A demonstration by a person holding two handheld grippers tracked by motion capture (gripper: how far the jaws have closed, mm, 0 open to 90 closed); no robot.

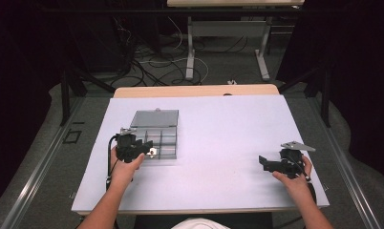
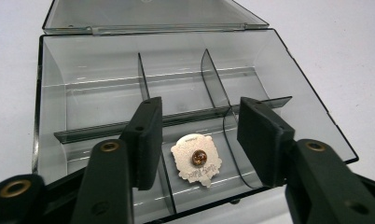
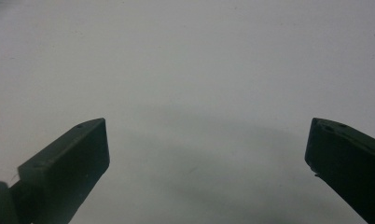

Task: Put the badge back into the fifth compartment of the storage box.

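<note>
A clear grey plastic organiser box (image 1: 167, 128) lies open on the white table, its lid (image 1: 154, 118) folded back. Thin dividers split it into several compartments. A small silver pin badge (image 2: 197, 160) with an amber centre lies flat in the near middle compartment. My left gripper (image 2: 199, 135) hovers open just above the badge, one jaw on each side, not touching it. In the high view the left gripper (image 1: 148, 149) stands at the box's near left corner. My right gripper (image 1: 262, 162) rests low over bare table at the right, open with nothing in it (image 3: 206, 149).
The white table top (image 1: 218, 133) spreads wide between the two grippers. Past the far edge stand another table's legs (image 1: 191, 52) and loose cables (image 1: 152, 67) on the floor. Dark curtains close both sides.
</note>
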